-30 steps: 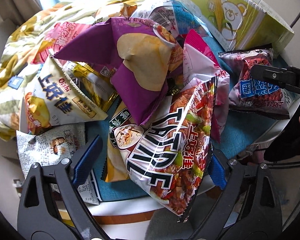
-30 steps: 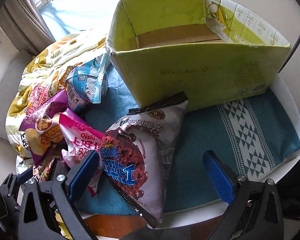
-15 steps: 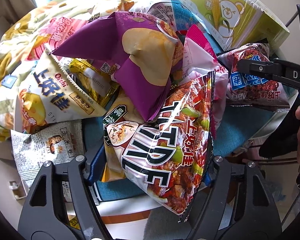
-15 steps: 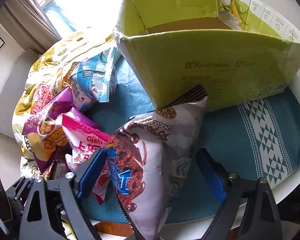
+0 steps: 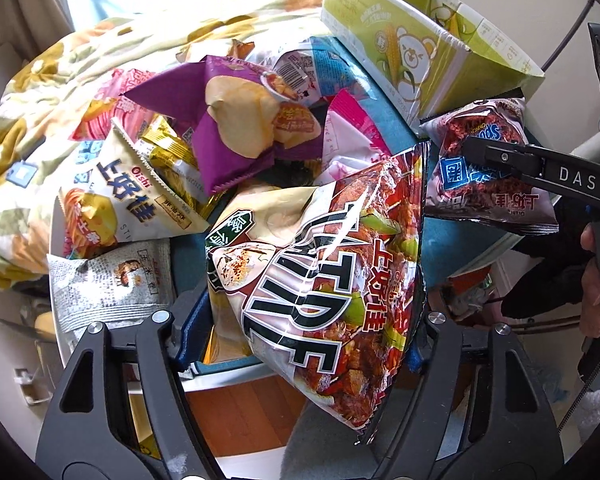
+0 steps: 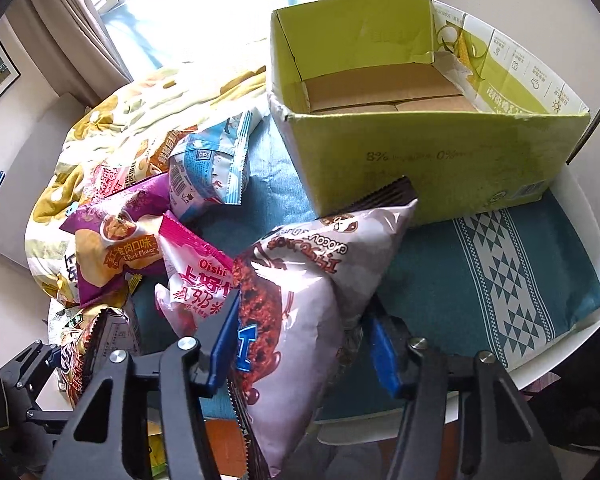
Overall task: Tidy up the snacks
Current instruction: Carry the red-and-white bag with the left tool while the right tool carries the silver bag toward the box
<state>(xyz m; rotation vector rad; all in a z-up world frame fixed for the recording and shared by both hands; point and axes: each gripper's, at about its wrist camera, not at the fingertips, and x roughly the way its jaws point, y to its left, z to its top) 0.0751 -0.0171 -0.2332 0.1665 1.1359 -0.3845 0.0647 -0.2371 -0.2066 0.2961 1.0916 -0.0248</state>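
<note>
Jaws of the left gripper (image 5: 300,332) are clamped on the red spicy snack bag (image 5: 328,280); blue pads are seen pressed into both sides of its lower half. Jaws of the right gripper (image 6: 304,344) have just been closing and are now pinched on the chocolate snack bag (image 6: 300,320), pads touching both flanks.

Red bag is held tilted over the near edge of the white desk (image 5: 504,240), its bottom corner hanging past the rim. Chocolate bag is held with its striped top seal pointing at the green cardboard box (image 6: 420,168) and lying just in front of the box's near wall. From the left wrist view the same bag is seen beside the box corner, with the right gripper's black finger crossing it.

Box is open-topped, only brown base flaps are visible inside. It is stood on a teal patterned cloth (image 6: 500,280) covering the desk.

Remaining snacks are piled left of the box: purple chip bag (image 5: 236,128), pink Oishi bag (image 6: 196,280), blue-white bag (image 6: 208,168), cream Oishi bag (image 5: 128,200), grey newsprint-style bag (image 5: 108,280). A floral blanket (image 5: 60,80) is bunched behind the pile.
</note>
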